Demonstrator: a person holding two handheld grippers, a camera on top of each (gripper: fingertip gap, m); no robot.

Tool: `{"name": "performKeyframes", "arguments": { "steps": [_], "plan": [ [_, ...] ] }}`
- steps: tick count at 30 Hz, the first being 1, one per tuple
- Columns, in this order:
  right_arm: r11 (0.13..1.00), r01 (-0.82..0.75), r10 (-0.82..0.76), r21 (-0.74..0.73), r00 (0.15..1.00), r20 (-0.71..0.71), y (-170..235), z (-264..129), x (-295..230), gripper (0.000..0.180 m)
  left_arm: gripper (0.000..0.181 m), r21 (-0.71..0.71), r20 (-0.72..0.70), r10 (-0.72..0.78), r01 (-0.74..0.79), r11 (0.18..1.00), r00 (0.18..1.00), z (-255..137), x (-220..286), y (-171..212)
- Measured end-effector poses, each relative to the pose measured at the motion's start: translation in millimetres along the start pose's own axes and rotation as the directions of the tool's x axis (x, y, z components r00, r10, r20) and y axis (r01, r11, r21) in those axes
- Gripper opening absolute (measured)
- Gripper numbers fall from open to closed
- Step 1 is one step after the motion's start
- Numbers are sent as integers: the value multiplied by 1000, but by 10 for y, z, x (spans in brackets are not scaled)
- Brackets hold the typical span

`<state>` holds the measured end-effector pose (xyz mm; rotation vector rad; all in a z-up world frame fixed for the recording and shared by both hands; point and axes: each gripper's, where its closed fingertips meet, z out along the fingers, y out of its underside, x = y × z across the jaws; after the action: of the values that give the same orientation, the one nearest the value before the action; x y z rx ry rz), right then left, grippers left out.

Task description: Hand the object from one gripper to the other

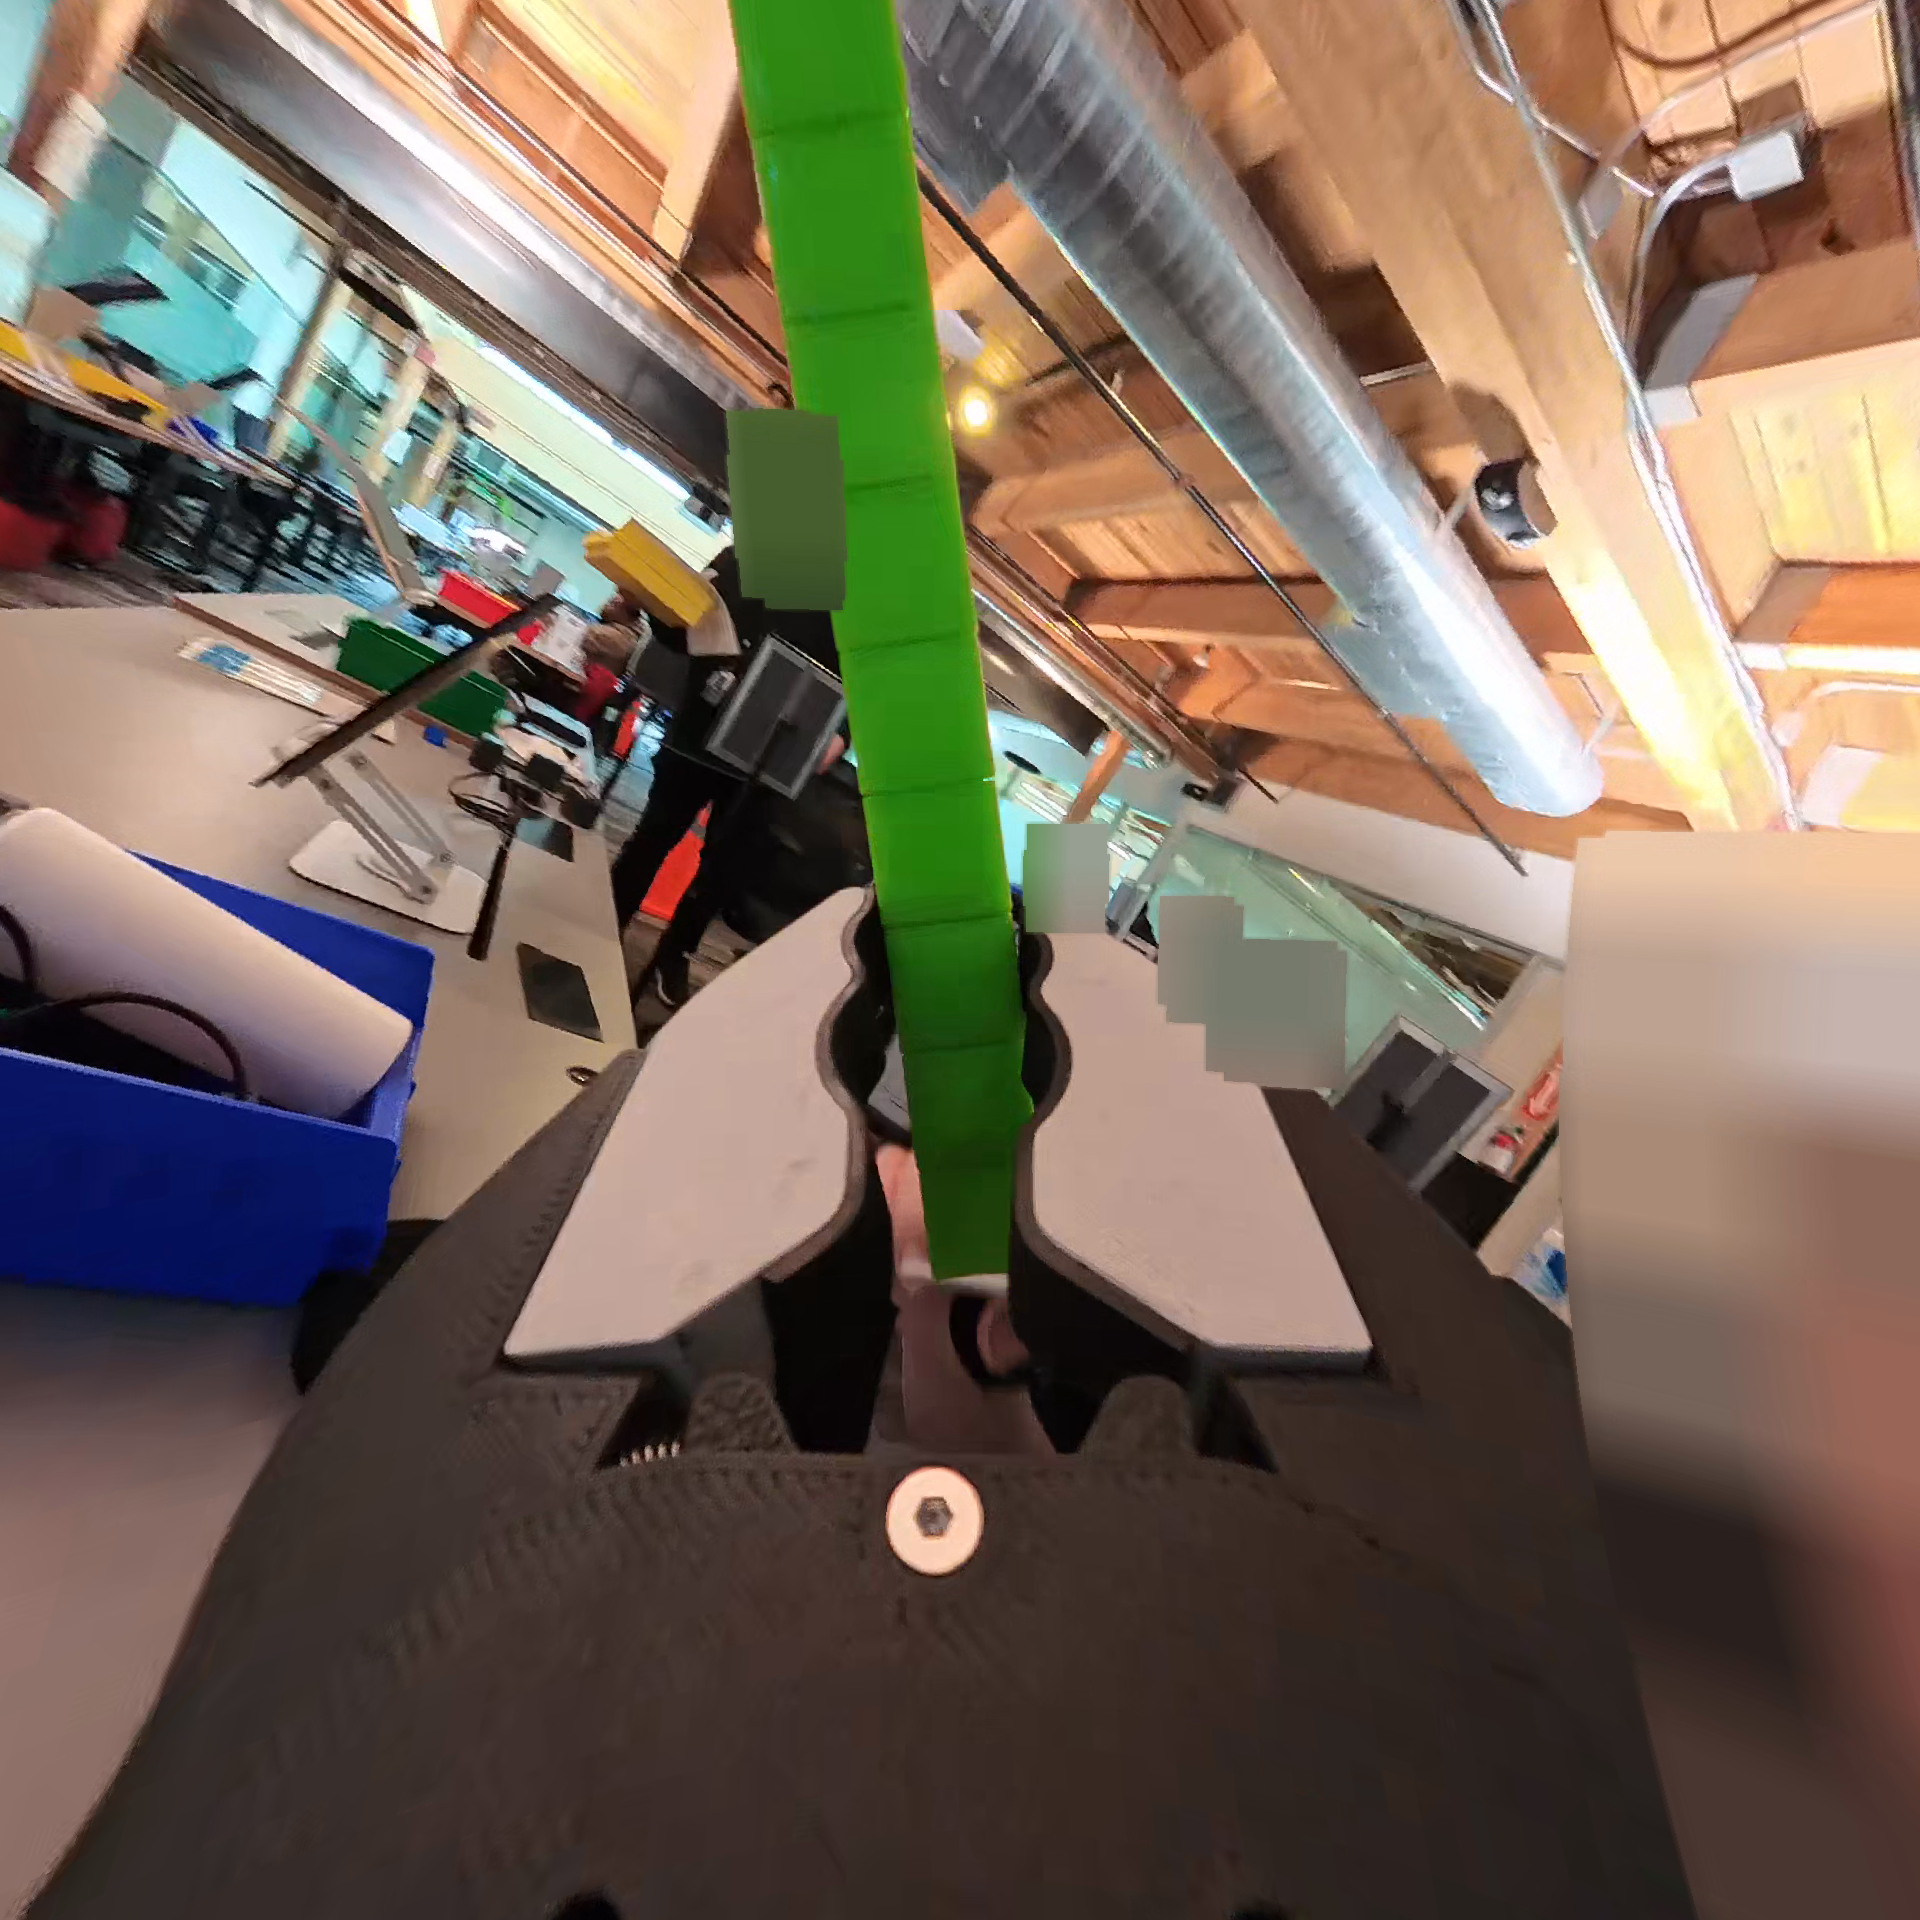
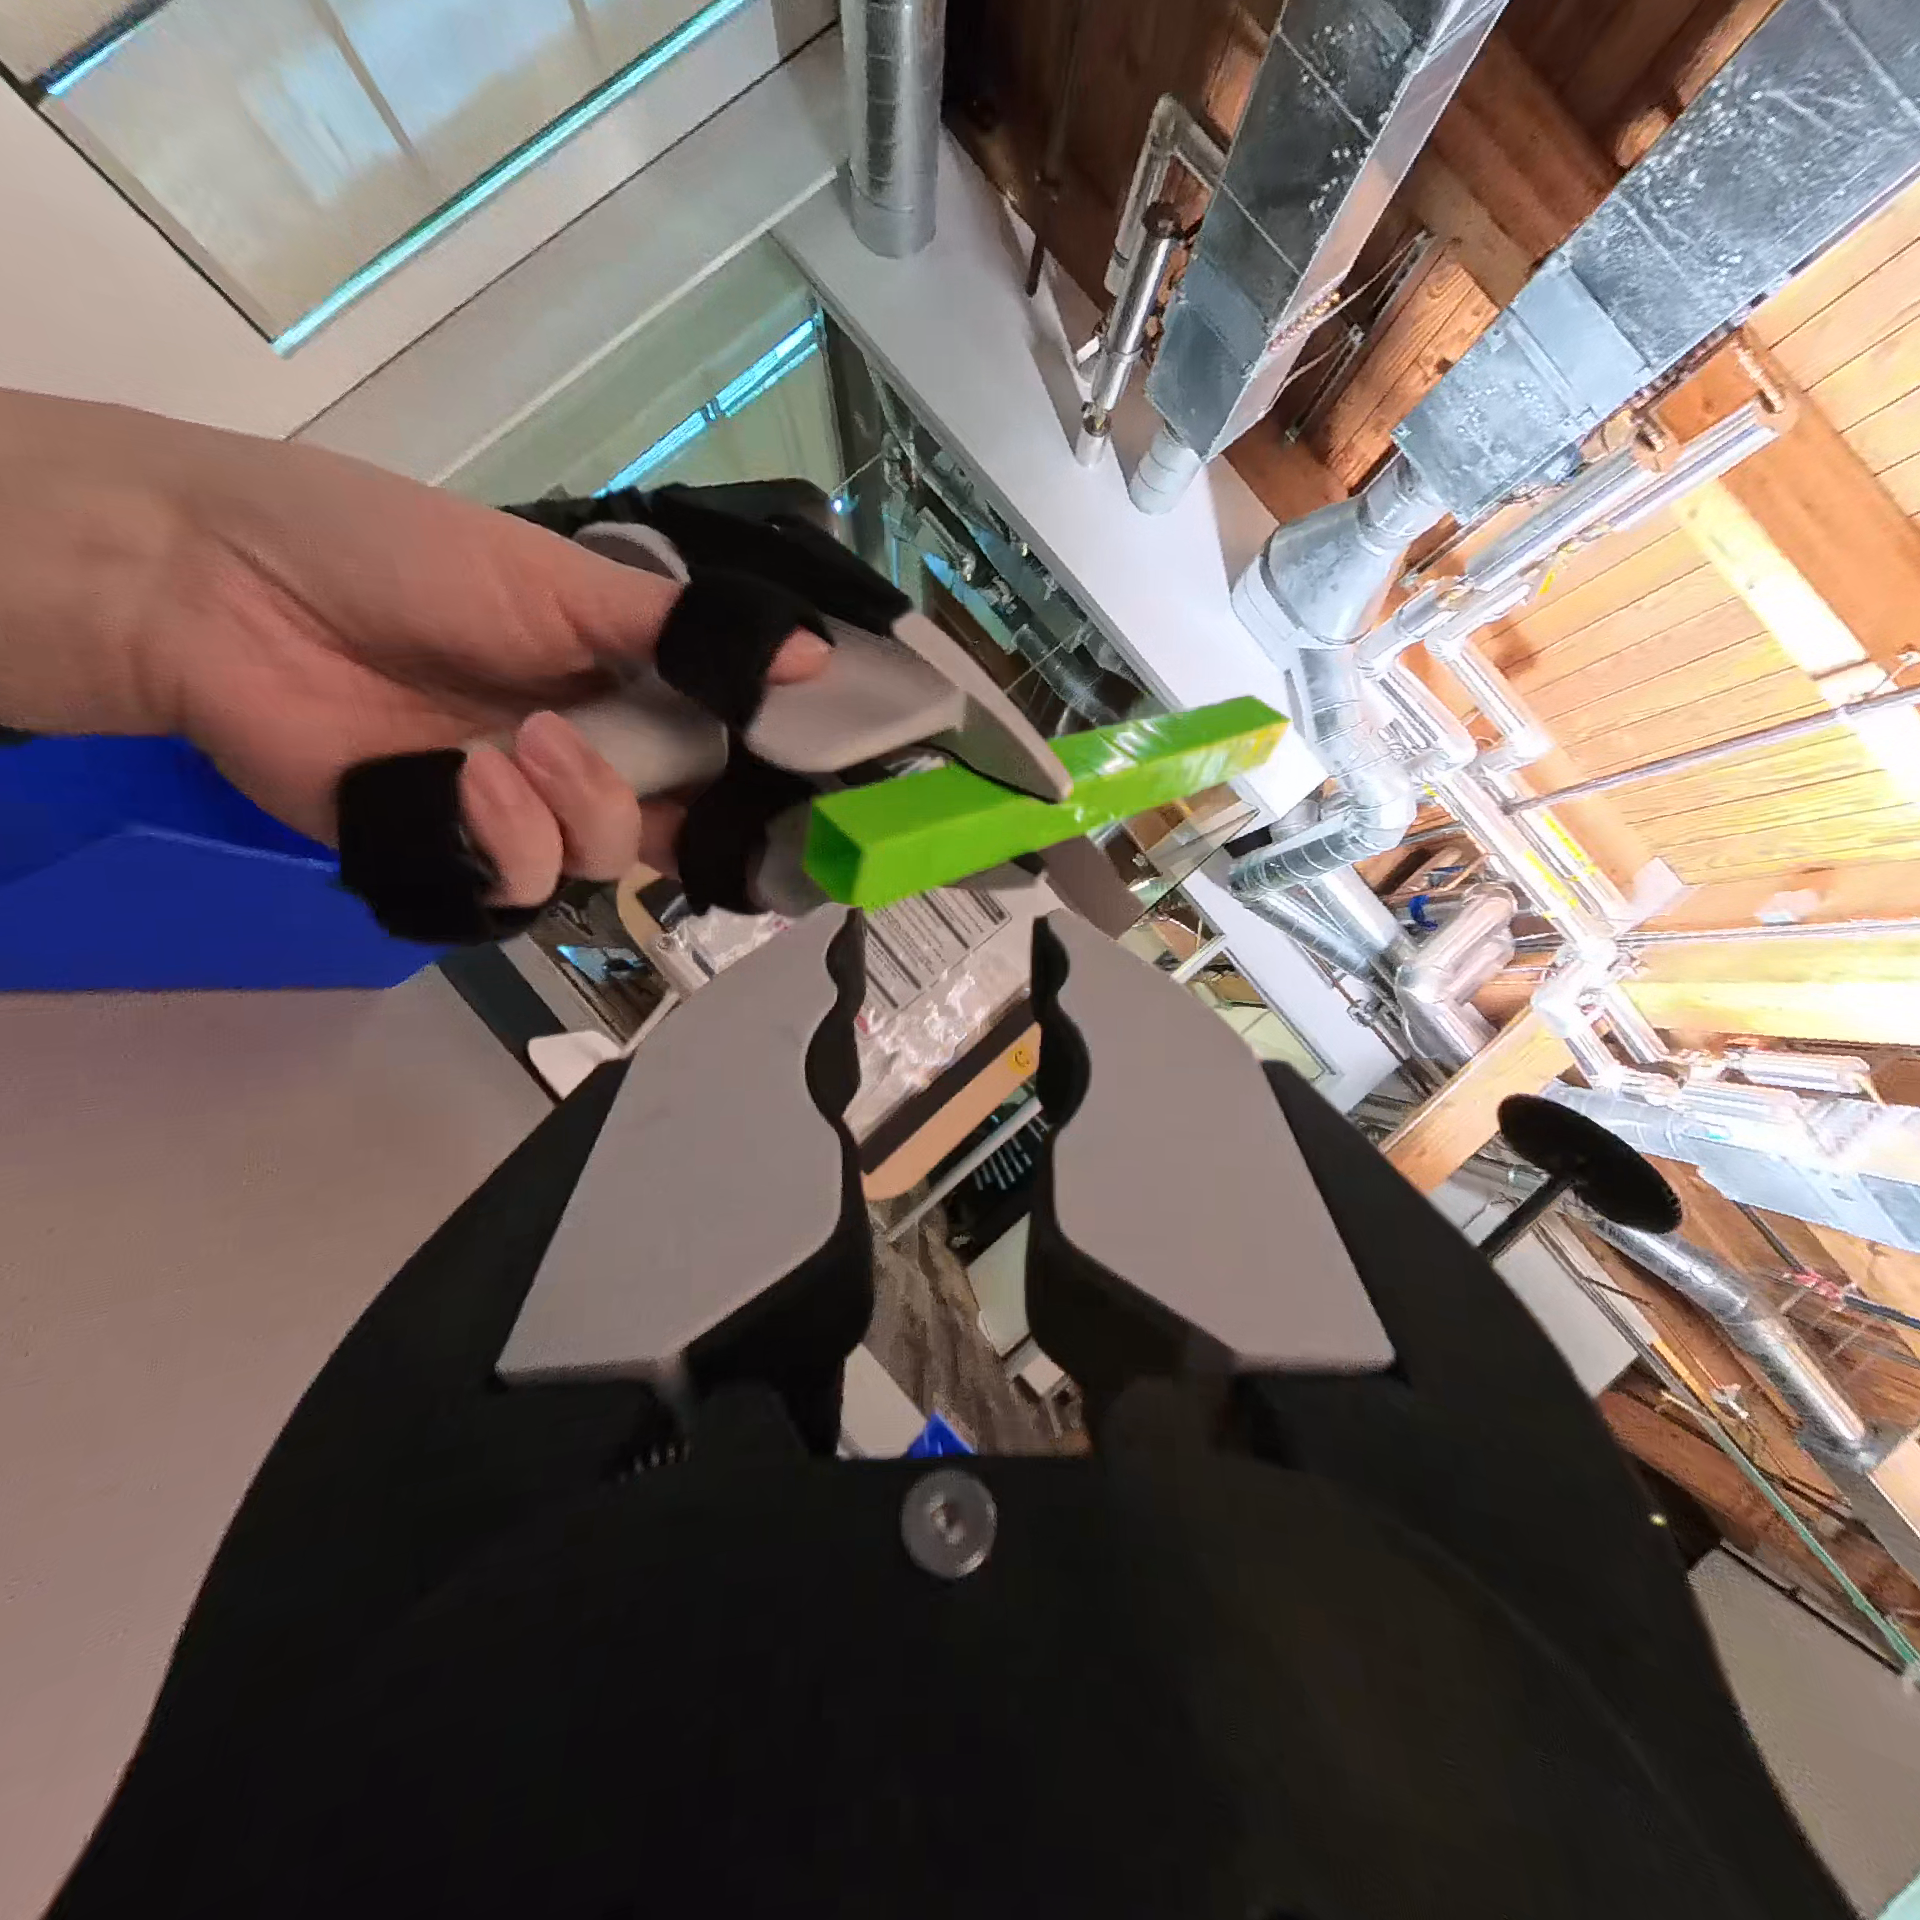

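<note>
Left gripper (image 1: 951,1023) pinches green bar (image 1: 883,623); right gripper (image 2: 940,997) spread, empty, just near of bar. Handover not yet made.

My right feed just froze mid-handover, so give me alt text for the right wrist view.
The right gripper is open and empty, its jaws just below a green bar clamped crosswise in the left gripper. A gloved hand holds that gripper at left; ceiling ducts fill the background.
</note>
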<state>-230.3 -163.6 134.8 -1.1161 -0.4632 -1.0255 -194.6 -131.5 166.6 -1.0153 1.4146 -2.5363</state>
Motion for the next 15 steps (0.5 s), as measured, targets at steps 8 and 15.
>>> {"name": "performKeyframes", "arguments": {
  "steps": [8,15],
  "plan": [
    [983,-184,185,25,981,-65,20,285,-74,21,23,80,34,2,-5,997,999,-27,29,-80],
    [964,-258,265,65,956,-129,66,413,-53,15,22,141,69,15,-24,990,998,-55,21,-137]
  ]
}}
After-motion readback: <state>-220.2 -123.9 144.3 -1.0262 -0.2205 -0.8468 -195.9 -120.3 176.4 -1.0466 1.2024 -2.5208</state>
